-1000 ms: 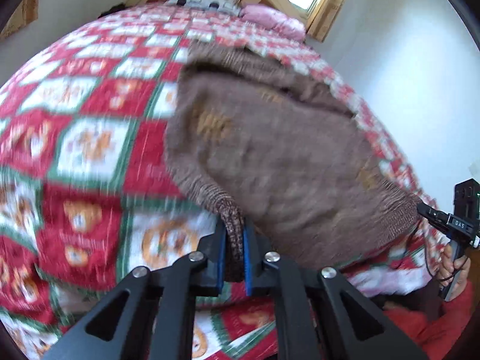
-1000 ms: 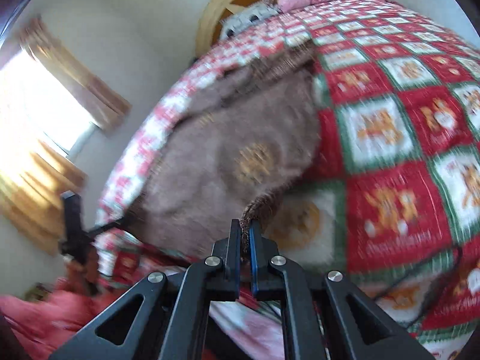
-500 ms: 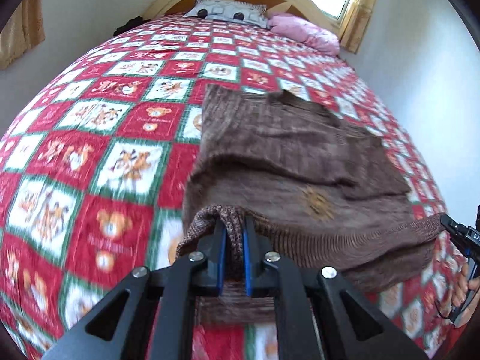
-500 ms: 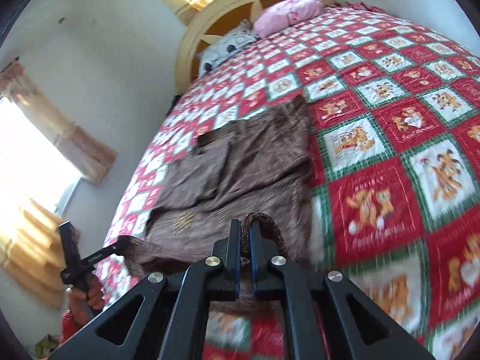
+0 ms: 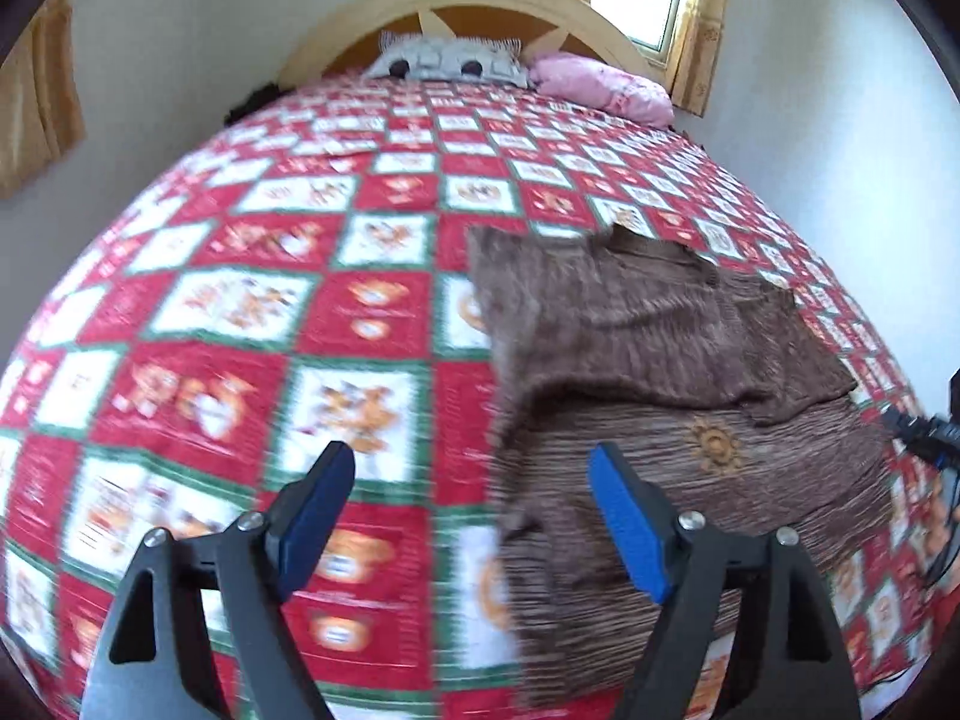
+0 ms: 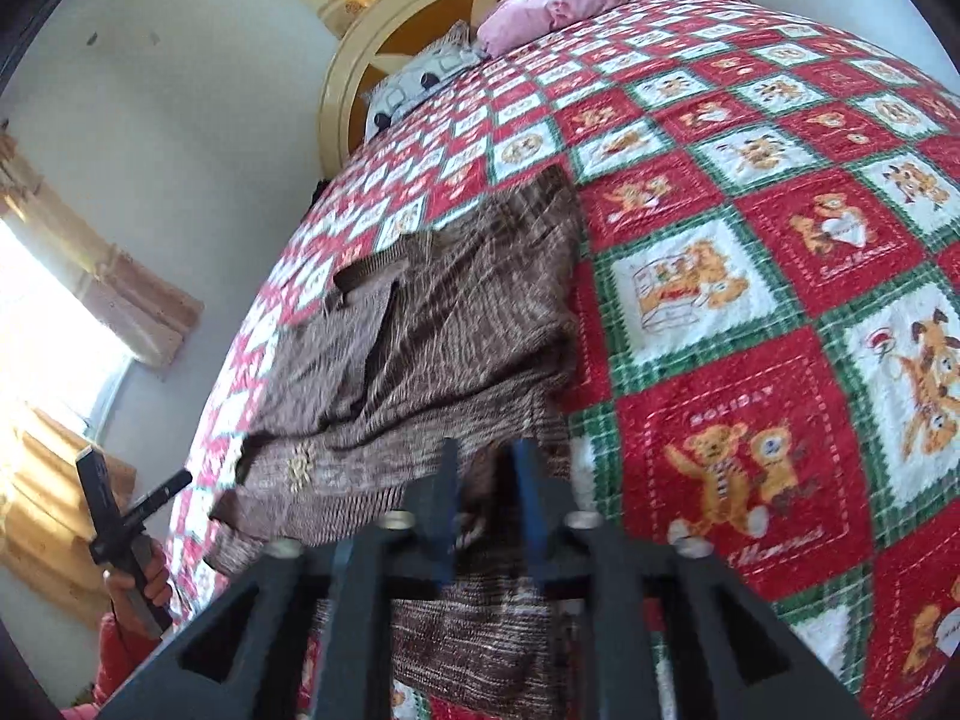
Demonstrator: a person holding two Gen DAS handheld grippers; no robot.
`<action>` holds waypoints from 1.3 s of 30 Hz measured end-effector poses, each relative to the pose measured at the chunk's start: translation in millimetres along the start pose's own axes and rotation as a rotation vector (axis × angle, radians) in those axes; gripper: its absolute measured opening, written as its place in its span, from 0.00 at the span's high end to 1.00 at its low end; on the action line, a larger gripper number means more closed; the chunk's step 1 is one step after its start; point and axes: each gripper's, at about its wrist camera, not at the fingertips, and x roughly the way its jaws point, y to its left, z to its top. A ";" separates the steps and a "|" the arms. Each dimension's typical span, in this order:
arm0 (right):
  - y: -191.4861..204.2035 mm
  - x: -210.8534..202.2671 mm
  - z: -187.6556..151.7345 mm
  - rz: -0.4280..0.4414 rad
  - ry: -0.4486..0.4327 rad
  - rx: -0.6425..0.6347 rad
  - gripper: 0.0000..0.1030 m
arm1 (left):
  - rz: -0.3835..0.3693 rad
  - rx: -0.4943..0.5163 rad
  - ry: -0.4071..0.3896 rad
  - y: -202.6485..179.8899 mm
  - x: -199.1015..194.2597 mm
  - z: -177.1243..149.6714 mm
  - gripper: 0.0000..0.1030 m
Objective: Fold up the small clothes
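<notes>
A small brown knitted sweater [image 5: 660, 396] lies folded over on the red, white and green quilt; it also shows in the right wrist view [image 6: 432, 348]. An orange motif [image 5: 714, 444] sits on its upper layer. My left gripper [image 5: 474, 516] is open wide and empty, just above the sweater's near left edge. My right gripper [image 6: 486, 492] is partly open over the sweater's near edge, with nothing pinched. The right gripper's tip [image 5: 924, 432] shows at the right edge of the left wrist view. The left gripper [image 6: 126, 516] shows at the left of the right wrist view.
The quilted bed [image 5: 252, 324] fills both views. A grey patterned pillow [image 5: 444, 60] and a pink pillow [image 5: 600, 84] lie by the wooden headboard [image 5: 480, 6]. White walls and curtained windows surround the bed.
Both grippers have let go of the sweater's edge and opened. The lifted hem has dropped onto the sweater, which now lies folded on the quilt.
</notes>
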 end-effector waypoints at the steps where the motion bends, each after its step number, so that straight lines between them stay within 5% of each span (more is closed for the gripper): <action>1: -2.3 -5.0 1.9 0.002 -0.024 0.010 0.55 | 0.024 0.027 -0.008 2.6 -1.6 -0.5 0.19; 5: -3.3 -27.8 -0.9 0.023 -0.112 0.027 0.55 | 0.092 0.236 -0.031 -1.9 -7.1 -11.0 0.19; 10: 6.1 -34.4 -20.2 0.008 -0.119 0.004 0.55 | 0.130 0.631 -0.100 -36.4 -6.3 -42.0 0.19; 13: 13.4 -30.7 -31.5 0.009 -0.096 -0.011 0.55 | 0.098 0.840 -0.050 -58.7 12.4 -56.0 0.19; 17: 16.7 -25.9 -40.0 0.018 -0.068 0.005 0.55 | 0.068 0.983 -0.034 -80.7 31.9 -56.8 0.19; 22: 16.4 -30.5 -45.6 0.007 -0.066 0.005 0.55 | -0.030 0.941 -0.017 -86.9 50.3 -30.2 0.19; 23: 15.3 -32.5 -46.9 0.008 -0.068 0.011 0.55 | -0.060 0.895 0.002 -84.6 55.2 -24.4 0.25; 26: 11.0 -39.6 -49.0 0.020 -0.080 0.032 0.55 | -0.248 0.646 0.115 -66.3 72.3 -5.7 0.64; 27: 9.7 -41.7 -49.8 0.017 -0.085 0.034 0.55 | -0.293 0.538 0.126 -58.4 75.8 -3.2 0.67; 33: 6.8 -39.5 -48.3 -0.029 -0.087 0.017 0.55 | -0.419 0.154 0.115 -28.5 90.5 -1.2 0.72; 39: 14.5 -42.3 -42.3 -0.129 -0.118 -0.088 0.55 | -0.408 0.155 0.109 -34.8 90.8 -5.9 0.63</action>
